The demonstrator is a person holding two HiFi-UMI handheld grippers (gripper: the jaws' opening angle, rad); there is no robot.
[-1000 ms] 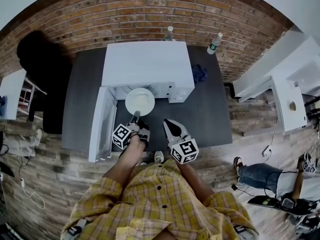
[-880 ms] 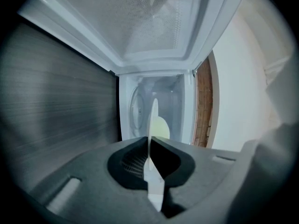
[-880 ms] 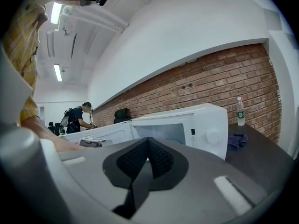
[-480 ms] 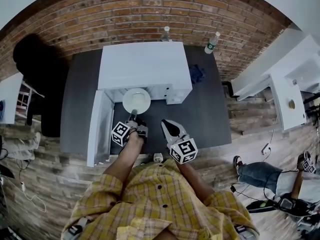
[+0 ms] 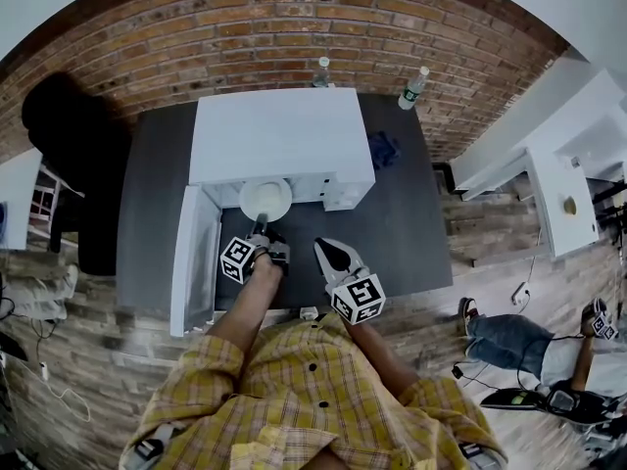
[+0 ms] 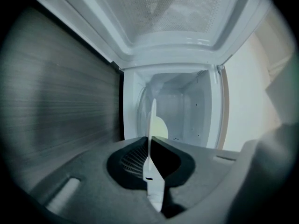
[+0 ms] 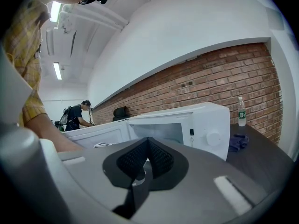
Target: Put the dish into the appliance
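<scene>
Left gripper (image 5: 261, 227): fingers pinched on near rim of white plate (image 5: 265, 199), partly inside open microwave (image 5: 282, 135). Plate judged stiff, glazed-slick, breakable; thin rim hold, likely to tip. Right gripper (image 5: 325, 247): fingers together, empty, above counter (image 5: 411, 213).

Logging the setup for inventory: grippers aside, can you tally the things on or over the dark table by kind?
White microwave oven, door open: 1
White round plate: 1
Clear plastic bottles: 2
Crumpled blue cloth: 1
Total: 5
</scene>
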